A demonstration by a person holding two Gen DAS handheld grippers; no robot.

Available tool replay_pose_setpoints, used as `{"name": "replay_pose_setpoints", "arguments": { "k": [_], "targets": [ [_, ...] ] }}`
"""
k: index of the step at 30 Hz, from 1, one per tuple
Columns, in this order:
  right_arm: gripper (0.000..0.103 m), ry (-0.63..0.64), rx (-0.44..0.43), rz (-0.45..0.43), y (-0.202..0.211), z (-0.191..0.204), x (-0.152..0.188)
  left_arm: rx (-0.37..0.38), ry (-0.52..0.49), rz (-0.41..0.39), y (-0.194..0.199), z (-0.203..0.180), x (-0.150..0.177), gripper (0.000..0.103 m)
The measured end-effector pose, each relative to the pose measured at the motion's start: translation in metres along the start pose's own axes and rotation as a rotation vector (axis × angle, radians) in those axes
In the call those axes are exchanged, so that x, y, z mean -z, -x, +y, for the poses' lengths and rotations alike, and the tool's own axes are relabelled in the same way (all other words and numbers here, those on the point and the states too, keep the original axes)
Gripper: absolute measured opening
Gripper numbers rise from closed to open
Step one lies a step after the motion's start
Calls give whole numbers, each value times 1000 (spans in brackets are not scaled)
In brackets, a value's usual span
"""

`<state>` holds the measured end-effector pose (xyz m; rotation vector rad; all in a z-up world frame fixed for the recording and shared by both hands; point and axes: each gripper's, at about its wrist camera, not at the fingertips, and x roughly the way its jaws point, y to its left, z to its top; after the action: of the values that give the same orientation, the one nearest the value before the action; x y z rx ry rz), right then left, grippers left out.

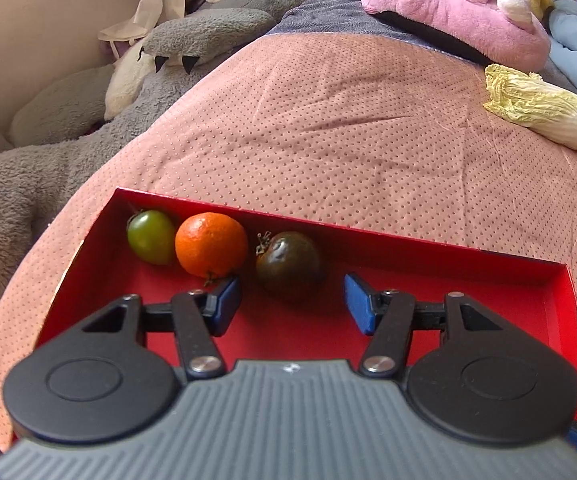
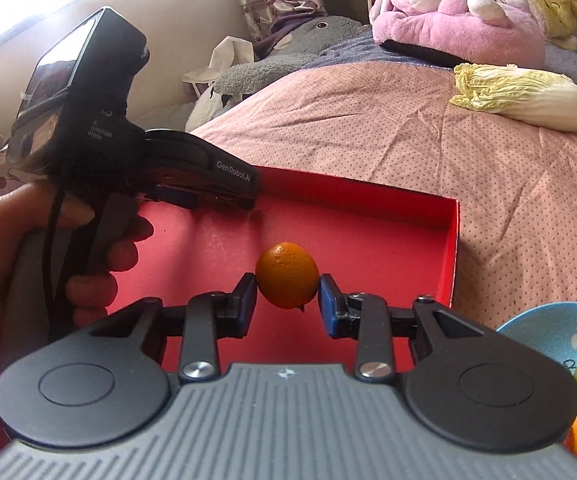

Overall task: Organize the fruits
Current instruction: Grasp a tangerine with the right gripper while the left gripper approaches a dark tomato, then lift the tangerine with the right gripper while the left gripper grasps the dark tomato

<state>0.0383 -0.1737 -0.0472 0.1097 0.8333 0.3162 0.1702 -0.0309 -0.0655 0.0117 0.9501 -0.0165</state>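
Right wrist view: right claw (image 2: 287, 292) pinches a small orange (image 2: 287, 275) between its pads above the red tray (image 2: 408, 232).

In tray (image 1: 408, 248): 2 tomatoes (image 1: 151, 237) (image 1: 290, 266), 1 orange (image 1: 210, 245). Held: 1 kumquat (image 2: 287, 275). 1 cabbage (image 1: 544, 108). 1 bowl (image 2: 544, 328).

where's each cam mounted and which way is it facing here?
Left wrist: on the left gripper, angled down into the red tray at a green tomato, orange and dark tomato; own open fingers show.
Right wrist: on the right gripper, angled down over the tray, shut on a small orange; the hand holding the left gripper shows.
Shared: tray, pink blanket, cabbage, pink plush.
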Motion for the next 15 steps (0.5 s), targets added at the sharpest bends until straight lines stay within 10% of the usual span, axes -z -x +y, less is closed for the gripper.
{"name": "replay_pose_setpoints", "arguments": {
  "k": [4, 15],
  "targets": [
    [39, 8, 3, 8, 5, -1, 10, -17, -36, -19, -1, -5, 0, 40],
    [39, 16, -10, 13, 28, 9, 34, 32, -74, -44, 15, -11, 8, 38]
  ]
}}
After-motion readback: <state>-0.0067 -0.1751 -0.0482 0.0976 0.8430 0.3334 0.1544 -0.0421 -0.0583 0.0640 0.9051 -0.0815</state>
